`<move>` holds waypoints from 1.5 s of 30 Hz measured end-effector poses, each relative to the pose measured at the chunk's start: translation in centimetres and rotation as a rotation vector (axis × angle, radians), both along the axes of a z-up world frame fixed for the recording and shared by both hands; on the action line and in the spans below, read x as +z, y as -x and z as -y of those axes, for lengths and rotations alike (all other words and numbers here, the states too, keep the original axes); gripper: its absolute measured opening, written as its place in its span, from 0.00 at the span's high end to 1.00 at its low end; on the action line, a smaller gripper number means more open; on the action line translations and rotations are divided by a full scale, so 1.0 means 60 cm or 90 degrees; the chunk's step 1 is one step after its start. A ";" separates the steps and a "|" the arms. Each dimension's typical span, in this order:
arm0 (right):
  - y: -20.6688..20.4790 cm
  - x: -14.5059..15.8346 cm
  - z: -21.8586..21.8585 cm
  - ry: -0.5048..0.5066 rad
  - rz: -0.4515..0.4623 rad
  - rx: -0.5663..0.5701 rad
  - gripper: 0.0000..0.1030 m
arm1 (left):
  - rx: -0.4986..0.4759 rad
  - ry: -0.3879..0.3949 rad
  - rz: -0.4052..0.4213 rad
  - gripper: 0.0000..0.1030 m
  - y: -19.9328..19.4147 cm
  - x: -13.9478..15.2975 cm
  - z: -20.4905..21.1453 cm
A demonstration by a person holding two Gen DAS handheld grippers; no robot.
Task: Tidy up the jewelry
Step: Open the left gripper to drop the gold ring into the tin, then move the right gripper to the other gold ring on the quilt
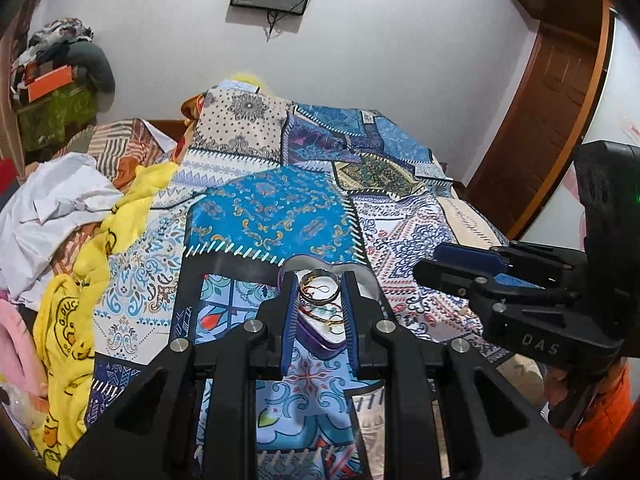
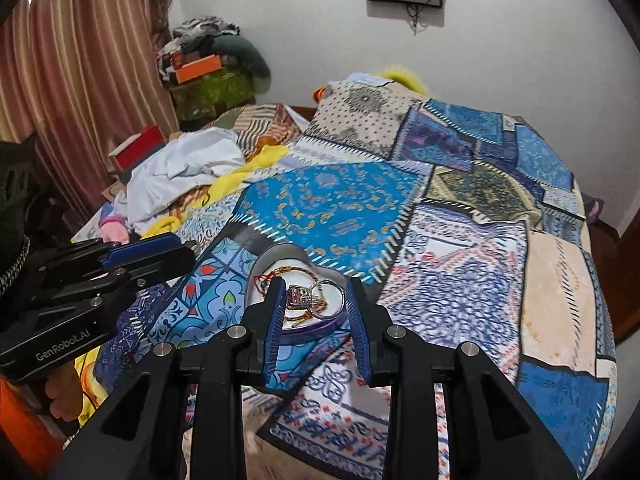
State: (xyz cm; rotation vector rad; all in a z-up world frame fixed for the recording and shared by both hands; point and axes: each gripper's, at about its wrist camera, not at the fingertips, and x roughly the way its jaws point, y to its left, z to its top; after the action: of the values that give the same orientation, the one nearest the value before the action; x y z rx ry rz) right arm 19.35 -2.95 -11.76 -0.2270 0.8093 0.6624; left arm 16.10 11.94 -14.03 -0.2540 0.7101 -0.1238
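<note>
Right now your left gripper stands apart around the bangle, just above centre, over the heart-shaped tin; your right gripper stands apart beside a ring.

"DAS" in pale letters on side of the right gripper body, seen from left wrist cam. "GenRobot.AI" in white on side of the left gripper body, seen from right wrist cam. Yellow cloth has black round print w/ letters, approx "DUC" legible, rest too folded to read. Nothing else readable.
</note>
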 end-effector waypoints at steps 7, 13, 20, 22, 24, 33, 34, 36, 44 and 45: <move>-0.029 -0.029 -0.022 0.017 -0.031 0.013 0.73 | -0.015 0.013 -0.021 0.80 -0.033 -0.030 -0.007; -0.050 -0.055 -0.037 0.036 -0.049 0.017 0.73 | -0.026 0.028 -0.040 0.80 -0.071 -0.056 -0.012; -0.058 -0.079 -0.047 0.051 -0.065 0.025 0.73 | -0.044 0.044 -0.063 0.80 -0.096 -0.077 -0.011; -0.059 -0.083 -0.048 0.054 -0.069 0.028 0.73 | -0.046 0.044 -0.067 0.80 -0.100 -0.080 -0.008; -0.059 -0.085 -0.049 0.056 -0.073 0.032 0.73 | -0.048 0.045 -0.070 0.80 -0.101 -0.081 -0.005; -0.061 -0.098 -0.058 0.071 -0.090 0.047 0.73 | -0.045 0.015 -0.061 0.80 -0.095 -0.070 0.007; -0.062 -0.099 -0.057 0.072 -0.095 0.047 0.73 | -0.045 0.014 -0.061 0.80 -0.094 -0.069 0.007; -0.063 -0.098 -0.057 0.072 -0.098 0.047 0.73 | -0.043 0.009 -0.059 0.80 -0.090 -0.064 0.007; -0.050 -0.064 -0.050 0.070 -0.070 0.041 0.73 | -0.031 -0.009 -0.037 0.80 -0.071 -0.027 0.010; -0.048 -0.058 -0.048 0.065 -0.065 0.039 0.73 | -0.030 -0.013 -0.032 0.80 -0.067 -0.019 0.011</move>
State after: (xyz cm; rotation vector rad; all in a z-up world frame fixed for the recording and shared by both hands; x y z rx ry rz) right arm 22.20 -0.09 -15.25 -0.3141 0.9390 0.6952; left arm 20.13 11.25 -15.20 -0.2216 0.7674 -0.1562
